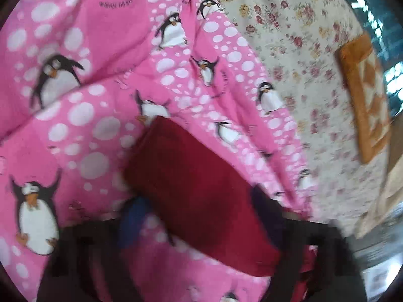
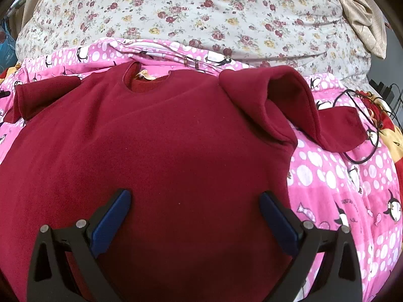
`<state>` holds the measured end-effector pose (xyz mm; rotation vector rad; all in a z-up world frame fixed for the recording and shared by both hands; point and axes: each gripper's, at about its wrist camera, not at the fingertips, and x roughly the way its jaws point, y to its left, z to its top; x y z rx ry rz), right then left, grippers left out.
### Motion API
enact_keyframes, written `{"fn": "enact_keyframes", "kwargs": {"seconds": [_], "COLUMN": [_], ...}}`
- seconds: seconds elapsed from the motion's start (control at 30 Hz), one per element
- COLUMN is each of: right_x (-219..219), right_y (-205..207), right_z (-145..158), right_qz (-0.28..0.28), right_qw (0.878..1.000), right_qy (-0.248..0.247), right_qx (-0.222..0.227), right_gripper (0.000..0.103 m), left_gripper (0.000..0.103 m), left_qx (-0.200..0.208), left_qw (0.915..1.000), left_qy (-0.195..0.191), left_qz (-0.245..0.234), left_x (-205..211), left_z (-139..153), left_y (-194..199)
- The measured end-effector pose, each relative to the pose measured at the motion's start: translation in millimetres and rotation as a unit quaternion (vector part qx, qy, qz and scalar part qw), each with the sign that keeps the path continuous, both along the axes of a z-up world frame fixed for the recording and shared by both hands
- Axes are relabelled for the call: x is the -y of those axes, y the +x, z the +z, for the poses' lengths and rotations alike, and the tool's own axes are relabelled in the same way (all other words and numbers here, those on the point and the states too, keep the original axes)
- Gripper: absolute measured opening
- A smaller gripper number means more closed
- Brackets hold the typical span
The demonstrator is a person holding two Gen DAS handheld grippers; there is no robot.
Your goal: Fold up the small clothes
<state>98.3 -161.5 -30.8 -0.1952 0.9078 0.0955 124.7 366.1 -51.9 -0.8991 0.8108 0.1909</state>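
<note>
Fleece-soft maroon sweater (image 2: 156, 136) lies flat on my pink penguin quilt (image 2: 335, 176), one sleeve (image 2: 264, 93) folded over. Right gripper (image 2: 195, 203) hovers wide open above it; left gripper (image 1: 201, 216) pinches a blurry sleeve end (image 1: 191, 176).

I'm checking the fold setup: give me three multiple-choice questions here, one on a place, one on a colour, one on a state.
1. Where does the red sweater lie?
A. in a basket
B. on the pink penguin quilt
C. on a bare floor

2. What colour are the pads of the right tool?
A. blue
B. yellow
C. white

3. How is the right tool?
A. shut on a sleeve
B. shut on a cable
C. open above the red sweater

Answers: B, quilt shows on both sides of it; A, both pads are blue; C, its jaws stand wide apart over the cloth.
</note>
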Motion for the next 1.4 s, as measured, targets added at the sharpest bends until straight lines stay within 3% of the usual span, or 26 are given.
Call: {"fn": "enact_keyframes", "kwargs": {"seconds": [0.03,0.07,0.13,0.23,0.3,0.37,0.47,0.53,0.6,0.7,0.8,0.93,1.03,1.1,1.17,1.2,1.23,1.33,1.4], "right_x": [-0.2,0.1,0.1,-0.1,0.0,-0.4,-1.2,-0.7,-0.4,0.7,4.3,12.0,20.7,26.1,27.9,28.9,32.5,40.5,30.6], "right_y": [0.3,0.2,0.3,0.4,0.3,0.3,0.4,0.3,-0.6,-1.3,-0.8,-3.5,-8.6,-6.4,11.9,22.1,36.4,73.1,83.5], "right_z": [-0.2,-0.4,-0.4,-0.7,-0.5,-0.2,0.0,-0.1,0.0,0.9,3.2,10.1,23.2,36.1,49.8,53.4,55.2,44.9,35.9], "right_qz": [0.0,0.0,0.0,0.0,0.0,0.0,-0.001,-0.001,-0.002,-0.004,-0.009,-0.03,-0.04,-0.037,-0.021,-0.009,0.007,0.016,0.027], "right_qw": [1.0,1.0,1.0,1.0,1.0,1.0,1.0,1.0,1.0,1.0,1.0,0.999,0.997,0.995,0.991,0.988,0.982,0.956,0.946], "right_qy": [-0.001,-0.001,-0.001,-0.001,-0.003,-0.005,-0.008,-0.007,-0.007,-0.003,0.008,0.023,0.054,0.081,0.111,0.133,0.176,0.294,0.324], "right_qx": [0.0,0.0,0.001,0.001,0.002,0.002,0.002,0.002,0.003,0.002,-0.005,0.0,0.024,0.053,0.078,0.079,0.07,0.01,-0.01], "right_gripper": [0.103,0.103,0.103,0.103,0.103,0.103,0.103,0.103,0.103,0.103,0.103,0.103,0.102,0.101,0.096,0.091,0.078,0.057,0.057], "left_gripper": [0.005,0.0,0.0,0.0,0.0,0.0,0.0,0.0,0.0,0.0,0.0,0.001,0.003,0.004,0.009,0.013,0.014,0.014,0.014], "left_qx": [-0.03,-0.039,-0.031,0.014,0.038,0.048,0.081,0.107,0.129,0.143,0.129,0.076,0.057,0.06,0.064,0.066,0.068,0.076,0.076], "left_qw": [0.999,0.9978,0.995,0.9815,0.9717,0.9706,0.9739,0.9762,0.9732,0.9611,0.9418,0.931,0.9231,0.9244,0.9354,0.9406,0.944,0.9491,0.9522], "left_qy": [0.032,0.05,0.091,0.179,0.21,0.214,0.209,0.187,0.17,0.145,0.161,0.161,0.142,0.135,0.106,0.094,0.089,0.121,0.157], "left_qz": [0.011,0.018,0.028,0.067,0.102,0.1,0.037,-0.027,-0.086,-0.187,-0.265,-0.319,-0.353,-0.352,-0.331,-0.32,-0.31,-0.281,-0.251], "left_x": [0.4,0.6,3.1,1.7,-8.9,-15.2,12.1,53.4,105.0,207.6,303.7,364.3,375.8,370.7,358.5,350.3,341.5,328.6,323.6], "left_z": [-0.8,0.3,14.0,62.2,93.4,113.7,131.2,136.5,137.7,125.3,92.4,36.9,24.2,35.0,46.0,49.2,52.3,56.0,57.1], "left_y": [-0.6,-2.1,-7.1,-21.8,-33.1,-35.4,-23.3,-4.0,12.2,42.9,69.3,74.9,60.3,45.2,28.6,19.3,8.9,-5.7,-3.9]}}
